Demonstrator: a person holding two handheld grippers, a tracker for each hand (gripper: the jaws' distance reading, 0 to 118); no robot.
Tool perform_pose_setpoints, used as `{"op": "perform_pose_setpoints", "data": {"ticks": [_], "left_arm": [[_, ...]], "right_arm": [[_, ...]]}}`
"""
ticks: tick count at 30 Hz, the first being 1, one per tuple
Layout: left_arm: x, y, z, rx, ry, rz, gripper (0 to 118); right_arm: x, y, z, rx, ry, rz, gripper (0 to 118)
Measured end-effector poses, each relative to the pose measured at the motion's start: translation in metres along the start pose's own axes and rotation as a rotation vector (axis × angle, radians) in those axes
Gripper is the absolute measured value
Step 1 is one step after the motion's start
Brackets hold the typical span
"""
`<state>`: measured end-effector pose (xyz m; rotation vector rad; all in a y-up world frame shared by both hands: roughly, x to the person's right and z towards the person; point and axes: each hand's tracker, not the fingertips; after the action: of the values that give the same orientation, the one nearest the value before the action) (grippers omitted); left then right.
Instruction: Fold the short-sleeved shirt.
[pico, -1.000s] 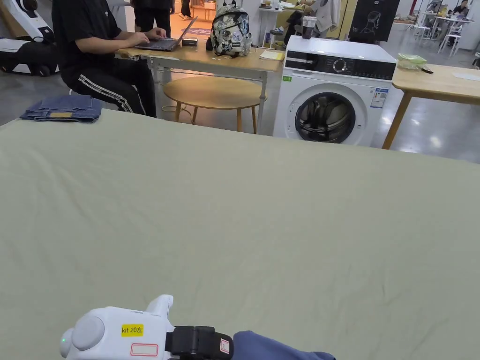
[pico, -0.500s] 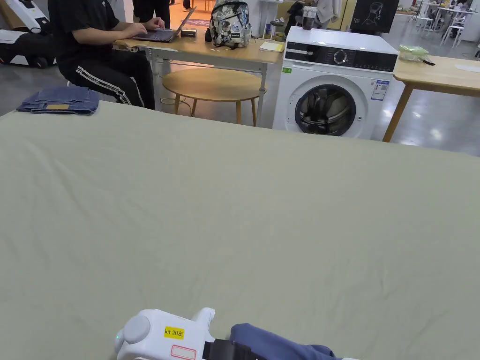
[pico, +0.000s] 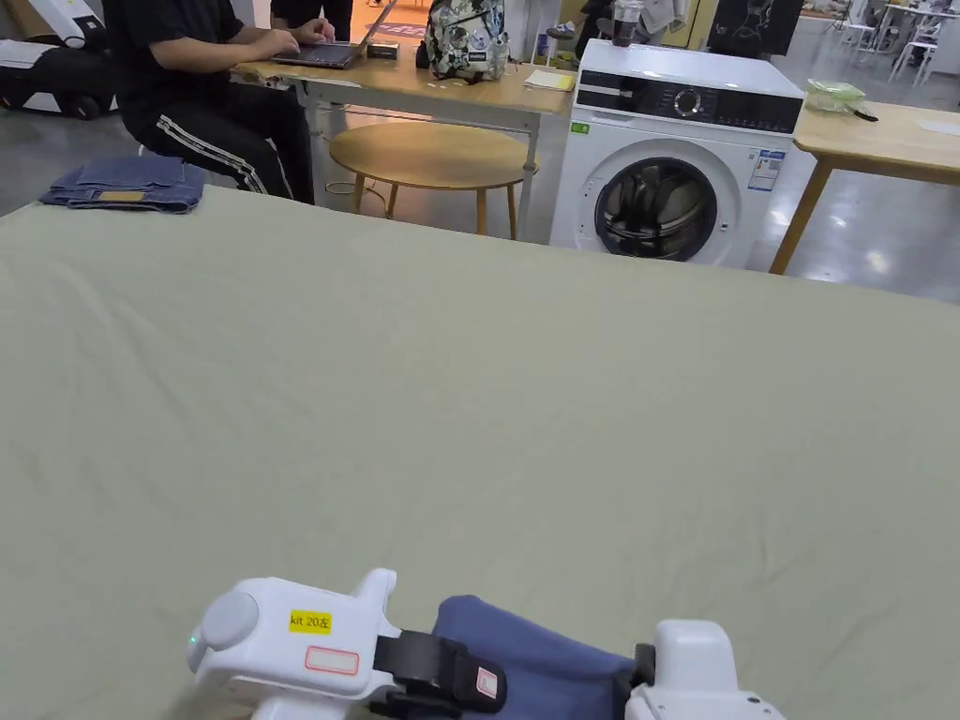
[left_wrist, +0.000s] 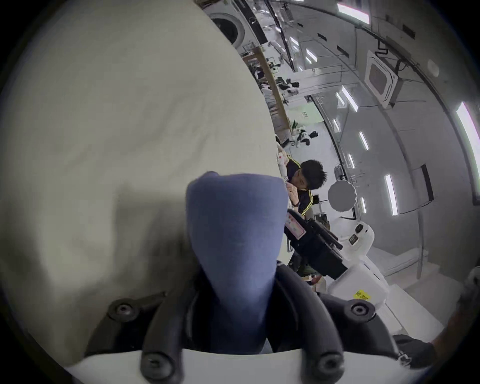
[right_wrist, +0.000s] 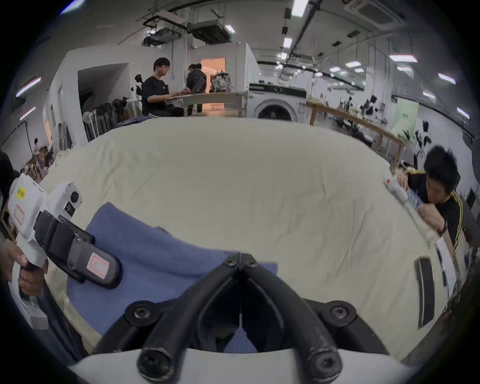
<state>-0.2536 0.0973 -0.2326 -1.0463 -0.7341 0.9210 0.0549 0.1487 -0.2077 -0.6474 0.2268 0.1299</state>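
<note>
- Shirt, blue, is lying bunched at the near edge of the sheet-covered desk, between the two hand-held grippers.
- Left hand-held gripper is clamping a fold of the shirt, jaws pressing in on the cloth from both sides in the left gripper view; the fold is sticking out past the jaw tips.
- Right hand-held gripper is sitting with jaws closed tip to tip over the shirt edge; blue cloth is showing behind and under the jaws, but whether any is pinched between them I cannot tell.
- Left gripper's white body is showing in the head view just left of the shirt, touching it.
- Folded jeans are lying on the far left corner of the desk, well apart from the shirt.
- Washer is standing beyond the desk's far edge.
- Person is sitting at a laptop in the back.
</note>
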Motion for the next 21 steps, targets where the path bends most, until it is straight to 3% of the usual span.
{"op": "perform_pose_setpoints", "data": {"ticks": [5, 13, 18, 21], "left_arm": [[0.017, 0.010, 0.063, 0.040, 0.068, -0.046, 19], [0.018, 0.035, 0.216, 0.125, 0.267, -0.098, 19], [-0.001, 0.042, 0.313, 0.172, 0.400, -0.040, 19], [-0.017, 0.041, 0.357, 0.201, 0.462, 0.067, 19]], "right_arm": [[-0.017, 0.030, -0.002, 0.061, 0.018, 0.012, 0], [-0.047, 0.053, -0.004, 0.107, 0.045, 0.008, 0], [-0.061, 0.051, -0.011, 0.103, 0.068, 0.023, 0], [-0.070, 0.052, -0.013, 0.093, 0.080, 0.034, 0]]}}
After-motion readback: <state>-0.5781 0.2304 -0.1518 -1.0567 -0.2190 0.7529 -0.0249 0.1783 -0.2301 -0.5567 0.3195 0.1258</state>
